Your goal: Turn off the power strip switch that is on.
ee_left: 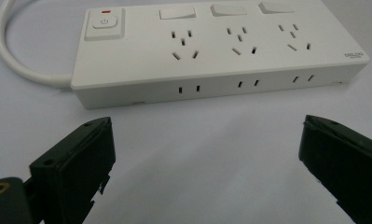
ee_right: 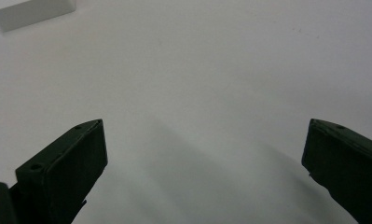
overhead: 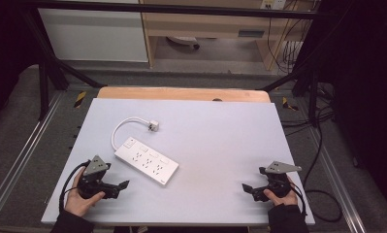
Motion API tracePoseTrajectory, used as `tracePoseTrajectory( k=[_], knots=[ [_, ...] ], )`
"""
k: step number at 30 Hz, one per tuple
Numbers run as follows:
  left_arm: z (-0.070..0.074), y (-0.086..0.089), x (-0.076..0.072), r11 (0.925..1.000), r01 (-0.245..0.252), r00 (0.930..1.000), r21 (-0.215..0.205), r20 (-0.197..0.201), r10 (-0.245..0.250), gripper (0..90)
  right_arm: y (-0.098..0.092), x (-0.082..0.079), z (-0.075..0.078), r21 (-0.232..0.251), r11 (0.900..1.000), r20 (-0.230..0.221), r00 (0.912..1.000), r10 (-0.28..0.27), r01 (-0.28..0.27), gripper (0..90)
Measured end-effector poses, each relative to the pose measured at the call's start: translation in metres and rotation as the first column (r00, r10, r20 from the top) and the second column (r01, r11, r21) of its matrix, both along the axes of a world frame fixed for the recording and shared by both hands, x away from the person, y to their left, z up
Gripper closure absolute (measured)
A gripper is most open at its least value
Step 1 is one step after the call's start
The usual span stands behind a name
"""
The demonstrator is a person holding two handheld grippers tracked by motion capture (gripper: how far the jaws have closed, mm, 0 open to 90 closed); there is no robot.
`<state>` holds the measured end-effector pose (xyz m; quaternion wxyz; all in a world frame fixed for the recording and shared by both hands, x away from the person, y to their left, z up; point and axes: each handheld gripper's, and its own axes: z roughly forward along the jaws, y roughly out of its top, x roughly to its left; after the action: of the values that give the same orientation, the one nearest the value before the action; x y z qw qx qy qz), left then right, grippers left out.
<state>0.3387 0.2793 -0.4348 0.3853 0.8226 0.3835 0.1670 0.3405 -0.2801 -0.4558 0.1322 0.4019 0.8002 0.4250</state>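
A white power strip (overhead: 146,161) lies flat on the white table, left of centre, with its cord (overhead: 121,127) looping back to a white plug (overhead: 153,125). My left gripper (overhead: 122,187) rests near the front left edge, just short of the strip, open with nothing between its jaws. In the left gripper view the power strip (ee_left: 211,46) lies straight ahead, showing a switch with a red mark and three socket groups. My right gripper (overhead: 247,189) sits at the front right, open and empty. A corner of the power strip (ee_right: 30,11) shows at the top left of the right gripper view.
The white table top (overhead: 220,136) lies on a wooden board (overhead: 181,93). Black frame bars and loose cables (overhead: 317,145) run along the right side. A white cabinet (overhead: 94,34) and a wooden shelf unit (overhead: 205,29) stand beyond the table.
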Motion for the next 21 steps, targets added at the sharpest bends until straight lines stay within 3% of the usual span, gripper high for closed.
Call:
tracePoseTrajectory(
  k=[21],
  knots=[
    [0.0103,-0.0076,0.0061,0.9999,-0.013,0.9999,0.009,0.004,0.013,3.6,0.0003,0.0,-0.0002,-0.006,1.0,-0.003,1.0,-0.001,0.001,0.6]
  ],
)
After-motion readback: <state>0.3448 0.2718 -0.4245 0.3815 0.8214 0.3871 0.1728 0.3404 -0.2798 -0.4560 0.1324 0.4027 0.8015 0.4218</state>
